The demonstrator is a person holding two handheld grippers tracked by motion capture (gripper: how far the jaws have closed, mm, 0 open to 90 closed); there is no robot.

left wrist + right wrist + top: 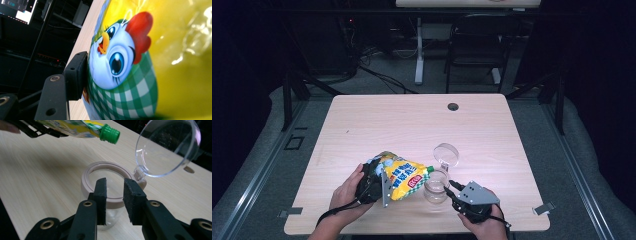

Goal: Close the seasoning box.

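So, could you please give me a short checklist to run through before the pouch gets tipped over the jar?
1. Pouch gripped by left gripper: ok, a pad presses its side in the left gripper view.
2. Green cap off the spout: not ok, it is on.
3. Jar open: ok, its clear lid is flipped up on the hinge.
4. Jar steadied by right gripper: not ok, the jaws sit in front of the rim with nothing between them.
5. Spout over the jar mouth: cannot tell; it points toward the jar.
6. Jar empty: cannot tell.
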